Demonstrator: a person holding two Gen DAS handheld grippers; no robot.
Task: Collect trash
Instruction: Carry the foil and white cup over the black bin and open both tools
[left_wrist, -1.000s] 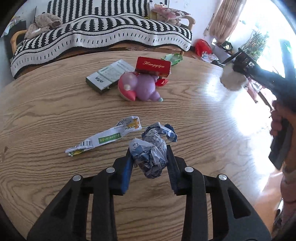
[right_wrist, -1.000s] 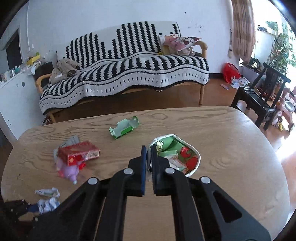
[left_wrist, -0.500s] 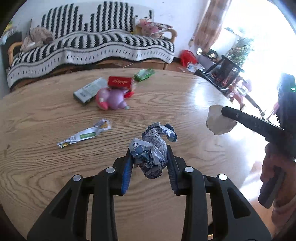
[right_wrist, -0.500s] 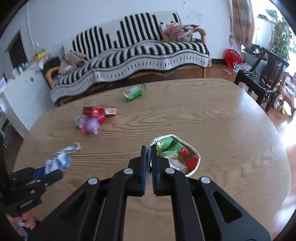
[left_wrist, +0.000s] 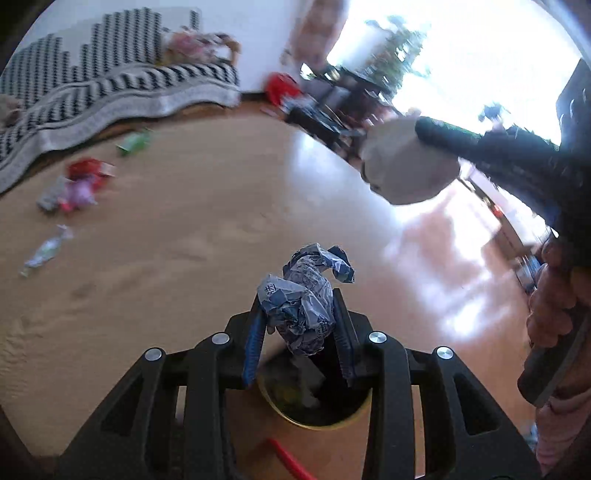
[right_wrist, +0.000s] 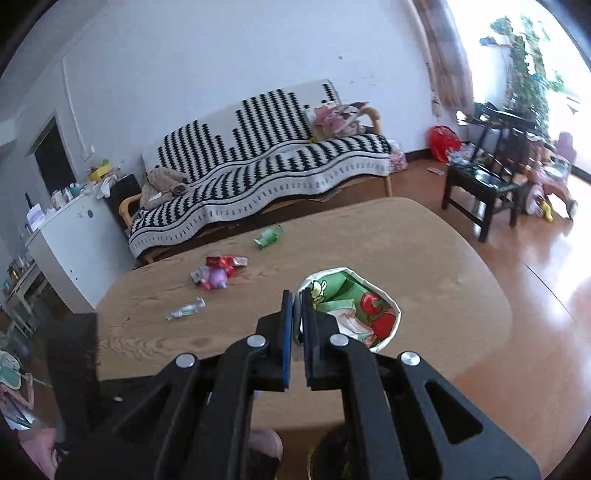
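I have the left gripper (left_wrist: 297, 326) pinching a crumpled blue-and-white wrapper (left_wrist: 303, 295) between its fingers, held right above the round bin (left_wrist: 314, 417), whose dark mouth with a yellowish rim shows just under the fingers, off the near edge of the desk (left_wrist: 184, 221). The right gripper (right_wrist: 298, 321) has its fingers pressed nearly together on the rim of a squashed paper cup (right_wrist: 354, 306) printed green and red; in the left view that cup shows its pale underside, up in the air and well beyond the bin.

I judge this to be the drop-off step: the wrapper is over the bin and only needs the left fingers spread so it falls in. The cup would then have to come back toward the bin mouth before its own release. A thin red object (left_wrist: 291, 461) lies beside the bin; I cannot tell what it is.

Counting what lies on the desk, all far from the bin: one green carton (right_wrist: 269, 236), one red box (right_wrist: 225, 261), one purple toy (right_wrist: 214, 276) touching that box, and one long flattened wrapper (right_wrist: 184, 309). So two pieces are in hand, four are on the desk, and there is one bin.
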